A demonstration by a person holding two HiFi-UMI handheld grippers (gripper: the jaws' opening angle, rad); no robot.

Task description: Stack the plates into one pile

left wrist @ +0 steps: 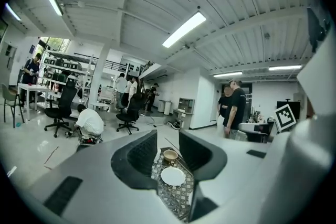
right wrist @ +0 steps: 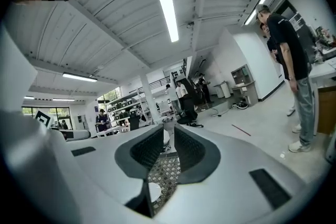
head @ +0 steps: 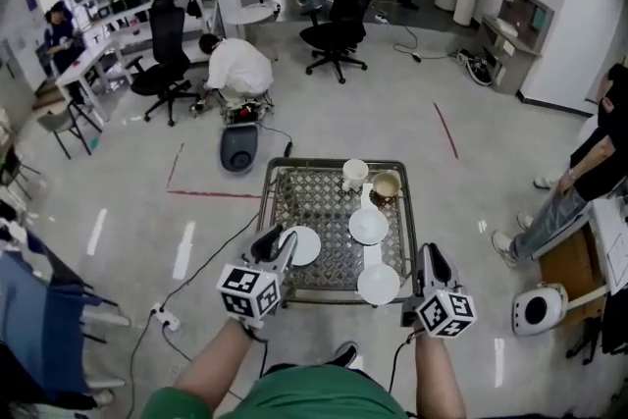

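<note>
Grey left gripper point(head: 282, 242) and right gripper point(head: 432, 257) point level, jaws apart

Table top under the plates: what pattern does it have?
The table top has a dark-and-light diamond lattice pattern, clearest in the head view.

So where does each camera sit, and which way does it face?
Head view: on the person's head, facing steeply down at the table; forearms, left hand-held gripper and right hand-held gripper show.
Left gripper view: on the left hand-held gripper, facing along its open jaws toward a white plate and bowl.
Right gripper view: on the right hand-held gripper, facing along its open jaws over the table.
All three share the table.
</note>
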